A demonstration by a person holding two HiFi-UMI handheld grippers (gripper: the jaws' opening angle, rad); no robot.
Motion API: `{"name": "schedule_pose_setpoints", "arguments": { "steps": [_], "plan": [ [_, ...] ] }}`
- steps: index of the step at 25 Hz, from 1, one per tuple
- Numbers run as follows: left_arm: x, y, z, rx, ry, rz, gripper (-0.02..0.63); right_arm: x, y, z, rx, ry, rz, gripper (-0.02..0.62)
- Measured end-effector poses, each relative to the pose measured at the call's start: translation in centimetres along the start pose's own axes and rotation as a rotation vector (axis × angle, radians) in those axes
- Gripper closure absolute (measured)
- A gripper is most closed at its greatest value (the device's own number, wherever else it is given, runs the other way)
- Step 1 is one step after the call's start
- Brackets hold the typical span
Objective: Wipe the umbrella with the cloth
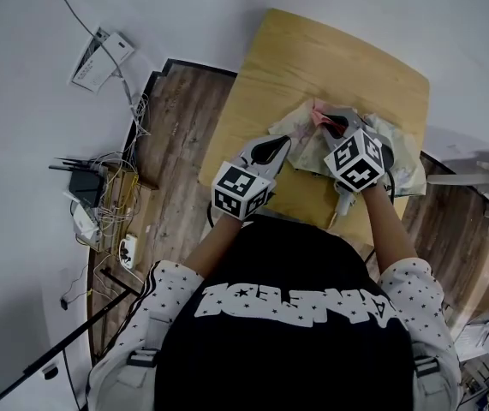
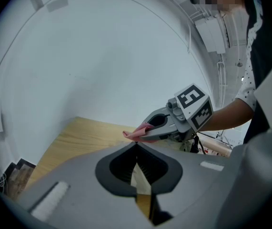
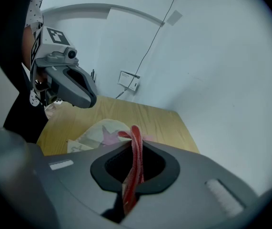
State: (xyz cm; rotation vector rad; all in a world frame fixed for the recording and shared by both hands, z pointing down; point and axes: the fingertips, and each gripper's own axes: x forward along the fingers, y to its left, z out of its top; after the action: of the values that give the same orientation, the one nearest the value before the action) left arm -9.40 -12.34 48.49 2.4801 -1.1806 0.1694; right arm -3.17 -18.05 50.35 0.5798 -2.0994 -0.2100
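A folded beige patterned umbrella (image 1: pixel 405 168) lies on the wooden table (image 1: pixel 313 50). At the umbrella's left edge my left gripper (image 1: pixel 282 145) is shut, with a sliver of pale umbrella fabric (image 2: pixel 137 176) pinched between its jaws (image 2: pixel 136 147). My right gripper (image 1: pixel 333 120) hangs just over the umbrella's middle, shut on a red-pink cloth (image 1: pixel 319 112). The right gripper view shows the cloth (image 3: pixel 135 159) running up between the jaws (image 3: pixel 133 144), with the umbrella (image 3: pixel 102 130) below and the left gripper (image 3: pixel 90 101) to the left. From the left gripper view, the right gripper (image 2: pixel 136 136) carries the cloth (image 2: pixel 139 130).
The table (image 3: pixel 147 113) stands against a white wall. On the wooden floor to its left lie a router and tangled cables (image 1: pixel 90 187). A white wall box (image 1: pixel 100 58) hangs above them. A black pole (image 1: pixel 47 354) crosses the lower left. White furniture (image 1: pixel 471 169) stands at the right.
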Motion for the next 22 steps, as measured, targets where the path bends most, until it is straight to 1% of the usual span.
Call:
{"name": "schedule_pose_setpoints", "arguments": {
  "steps": [7,16,22],
  "plan": [
    [0.4,-0.5,-0.1,0.005,0.007,-0.009,0.604,-0.4,2.5,-0.4,-0.049,0.012,0.065,0.569],
    [0.6,-1.1,-0.1,0.009,0.011,-0.023,0.604,-1.9,5.3,-0.5,-0.048,-0.001,0.134,0.569],
    [1.3,-1.7,-0.1,0.015,0.017,-0.042,0.604,-3.3,6.6,-0.2,-0.048,-0.024,0.154,0.569]
  ]
}}
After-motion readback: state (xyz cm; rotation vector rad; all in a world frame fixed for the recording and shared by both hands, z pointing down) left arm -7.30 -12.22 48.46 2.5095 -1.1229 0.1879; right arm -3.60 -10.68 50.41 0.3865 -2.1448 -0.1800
